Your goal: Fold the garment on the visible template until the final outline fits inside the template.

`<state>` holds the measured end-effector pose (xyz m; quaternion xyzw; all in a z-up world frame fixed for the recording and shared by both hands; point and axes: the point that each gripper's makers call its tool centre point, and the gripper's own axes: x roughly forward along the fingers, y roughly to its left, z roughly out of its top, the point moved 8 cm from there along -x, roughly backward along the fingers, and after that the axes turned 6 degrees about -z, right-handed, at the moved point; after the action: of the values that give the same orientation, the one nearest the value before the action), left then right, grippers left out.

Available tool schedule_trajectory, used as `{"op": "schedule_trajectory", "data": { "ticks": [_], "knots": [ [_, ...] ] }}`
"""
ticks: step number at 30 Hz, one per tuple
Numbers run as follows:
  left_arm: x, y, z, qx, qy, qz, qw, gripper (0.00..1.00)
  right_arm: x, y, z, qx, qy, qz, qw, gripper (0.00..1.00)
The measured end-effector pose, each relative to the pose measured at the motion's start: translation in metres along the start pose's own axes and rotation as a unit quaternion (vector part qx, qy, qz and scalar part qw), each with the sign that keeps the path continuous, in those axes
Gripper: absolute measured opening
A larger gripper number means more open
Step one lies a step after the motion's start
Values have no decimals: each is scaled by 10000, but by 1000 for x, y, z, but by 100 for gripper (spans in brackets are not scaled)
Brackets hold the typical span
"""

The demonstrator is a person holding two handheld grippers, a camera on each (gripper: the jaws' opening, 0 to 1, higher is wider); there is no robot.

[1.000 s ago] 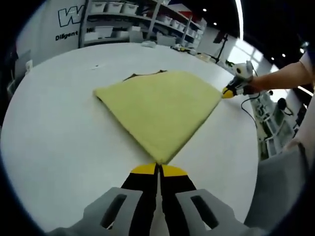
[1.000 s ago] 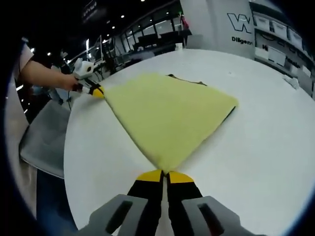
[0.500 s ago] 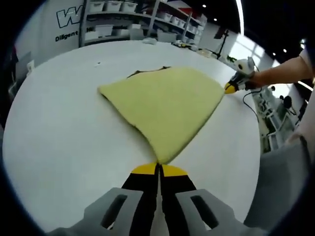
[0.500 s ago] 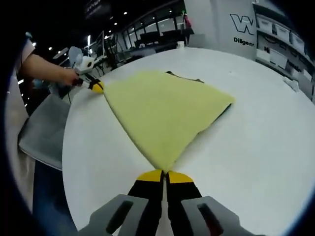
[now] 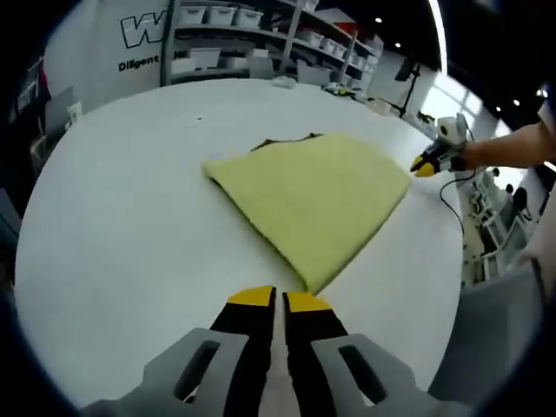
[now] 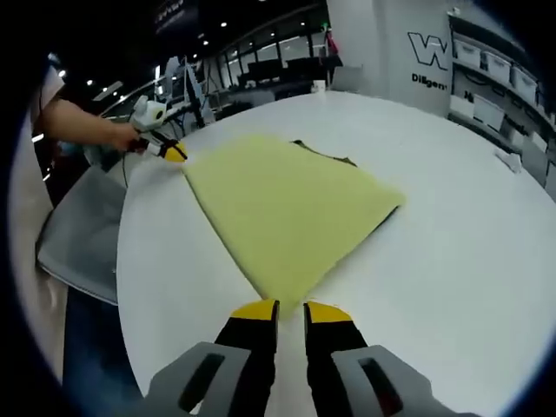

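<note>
White and round, the worktop (image 5: 122,234) carries everything in the scene, its surface bare around the cloth. Beyond its far edge stand shelves (image 5: 252,35) stacked with bins, and a wall with large lettering (image 6: 434,52).

Near the middle of the worktop lies the pale yellow garment (image 5: 313,195), folded flat into a rough triangle with a soft, fleecy surface. A thin dark strip of the template (image 5: 282,141) peeks out along the garment's far edge; the rest of it is covered, so its outline cannot be judged.

The left gripper (image 5: 279,300) sits just short of the garment's near corner, its yellow-tipped jaws parted by a narrow gap and holding nothing. The right gripper (image 6: 291,308) sits just short of another corner, its jaws a little further apart, also empty.

In the right gripper view, a person's hand (image 6: 117,137) holds the left gripper close to the worktop's edge.
</note>
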<state>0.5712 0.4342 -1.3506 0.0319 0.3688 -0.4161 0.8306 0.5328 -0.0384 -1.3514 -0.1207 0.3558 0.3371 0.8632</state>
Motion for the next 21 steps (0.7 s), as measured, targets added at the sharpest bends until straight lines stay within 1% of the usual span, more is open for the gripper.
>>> {"op": "schedule_trajectory", "data": {
  "ticks": [2, 4, 5, 9, 10, 12, 13, 15, 17, 18, 20, 21],
  "knots": [
    [5, -4, 10, 65, -166, -84, 9998, 3, 3, 1, 9, -47, -80, -12, 10000, 2],
    [14, -16, 21, 109, -272, -244, 9993, 4, 9, 5, 18, -151, -181, 5, 9997, 1],
    [16, -18, 23, 129, -275, -266, 9992, 5, 12, 6, 21, -156, -207, 25, 9997, 0],
    [44, -34, 35, 277, -295, -514, 9979, 8, 32, 21, 36, -373, -304, 204, 9986, 0],
    [48, -39, 37, 292, -301, -575, 9975, 8, 34, 22, 37, -373, -312, 210, 9986, 0],
    [62, -50, 43, 429, -277, -711, 9962, 8, 45, 31, 43, -495, -358, 298, 9977, 0],
    [70, -56, 44, 487, -234, -803, 9953, 7, 53, 36, 45, -490, -378, 375, 9974, 0],
    [83, -65, 45, 595, -183, -911, 9939, 6, 65, 47, 50, -612, -360, 465, 9964, 0],
    [93, -72, 44, 695, -110, -1023, 9923, 7, 76, 57, 53, -616, -393, 591, 9956, 0],
    [99, -76, 43, 768, -56, -1055, 9914, 7, 83, 64, 56, -709, -383, 634, 9947, 0],
    [107, -83, 41, 868, 24, -1130, 9898, 7, 94, 75, 61, -845, -409, 749, 9928, 0],
    [109, -85, 40, 897, 46, -1171, 9890, 6, 98, 79, 62, -844, -394, 762, 9927, 0]
  ]
}}
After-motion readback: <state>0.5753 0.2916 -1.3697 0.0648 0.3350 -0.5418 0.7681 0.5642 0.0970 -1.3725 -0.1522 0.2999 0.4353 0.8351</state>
